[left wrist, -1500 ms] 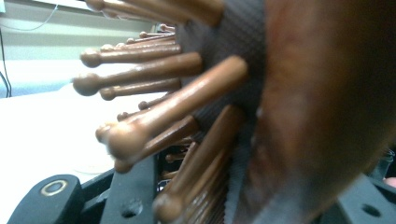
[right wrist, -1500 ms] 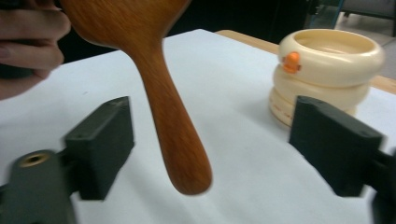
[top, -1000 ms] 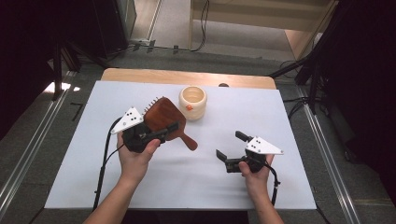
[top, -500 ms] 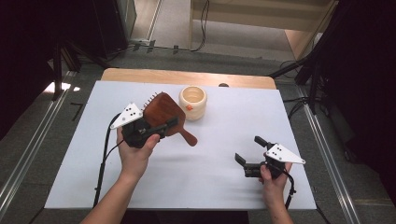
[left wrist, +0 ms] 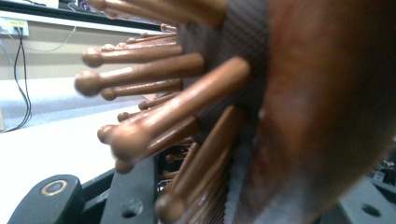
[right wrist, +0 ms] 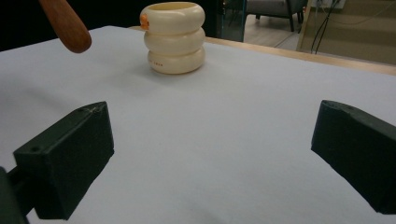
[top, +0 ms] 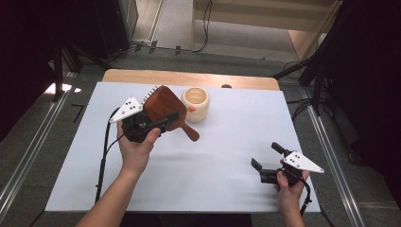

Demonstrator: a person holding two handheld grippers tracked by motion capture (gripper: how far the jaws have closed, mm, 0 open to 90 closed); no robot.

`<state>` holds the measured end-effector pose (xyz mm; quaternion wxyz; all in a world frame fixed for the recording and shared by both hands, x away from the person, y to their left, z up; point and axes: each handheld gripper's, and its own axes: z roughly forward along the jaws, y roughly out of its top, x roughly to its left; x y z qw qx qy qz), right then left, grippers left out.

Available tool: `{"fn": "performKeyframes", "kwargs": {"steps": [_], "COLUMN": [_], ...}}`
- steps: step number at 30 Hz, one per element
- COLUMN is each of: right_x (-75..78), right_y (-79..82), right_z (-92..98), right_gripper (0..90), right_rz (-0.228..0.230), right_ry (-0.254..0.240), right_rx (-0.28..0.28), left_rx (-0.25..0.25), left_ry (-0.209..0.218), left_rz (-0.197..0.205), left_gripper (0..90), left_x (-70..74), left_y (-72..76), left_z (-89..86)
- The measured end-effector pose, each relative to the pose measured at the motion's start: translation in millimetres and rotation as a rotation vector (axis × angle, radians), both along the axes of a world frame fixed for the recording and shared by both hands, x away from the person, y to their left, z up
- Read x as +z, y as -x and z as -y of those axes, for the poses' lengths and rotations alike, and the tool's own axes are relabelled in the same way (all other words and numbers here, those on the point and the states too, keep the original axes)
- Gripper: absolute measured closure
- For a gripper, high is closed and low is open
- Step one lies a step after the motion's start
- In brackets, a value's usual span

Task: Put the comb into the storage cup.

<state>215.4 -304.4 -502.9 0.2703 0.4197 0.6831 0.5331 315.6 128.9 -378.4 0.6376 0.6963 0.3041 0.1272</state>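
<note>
So your left gripper [top: 163, 120] is clamped on the dark reddish-brown wooden paddle hairbrush [top: 163, 105], gripping the head from both sides and holding it up off the white table sheet [top: 213, 161]. The bristle side faces up toward 11 o'clock, and the handle end points down toward 4 o'clock, out past your thumb. In the left gripper view you get those round-tipped wooden pins [left wrist: 154, 123] sticking out to the left right in front of the lens, with the brush's smooth back taking up the right half.

The cream-coloured ribbed round cup with the small orange tab [top: 196, 103] stands upright on the sheet just at 3 o'clock of the brush head, near it, but I can't tell if they touch.

Your right gripper [top: 267, 159] is way off at 4 o'clock from the cup, near the sheet's front right corner, low over the table. Its jaws stand wide apart with nothing between them, and in its own view they point at the cup [right wrist: 173, 37], with the brush handle tip [right wrist: 66, 25] poking in at the top left.
</note>
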Motion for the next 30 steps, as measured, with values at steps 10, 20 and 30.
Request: {"fn": "performKeyframes", "kwargs": {"steps": [10, 20, 30], "right_x": [-6.1, -10.3, -11.2], "right_y": [8.3, 9.8, 9.9], "right_z": [17.4, 25.4, 26.6], "right_gripper": [0.0, 0.0, 0.0], "right_rz": [-0.013, -0.023, -0.024], "right_ry": [-0.002, -0.007, -0.016], "right_rx": [-0.022, -0.045, -0.042], "left_rx": [0.011, 0.019, 0.038], "left_ry": [0.006, 0.011, -0.005], "left_rz": [0.006, 0.017, 0.027], "left_gripper": [56.6, 56.6, 56.5], "left_x": [7.4, 16.4, 24.5], "left_y": [-10.6, -24.6, -40.3], "left_z": [1.7, 2.9, 7.0]}}
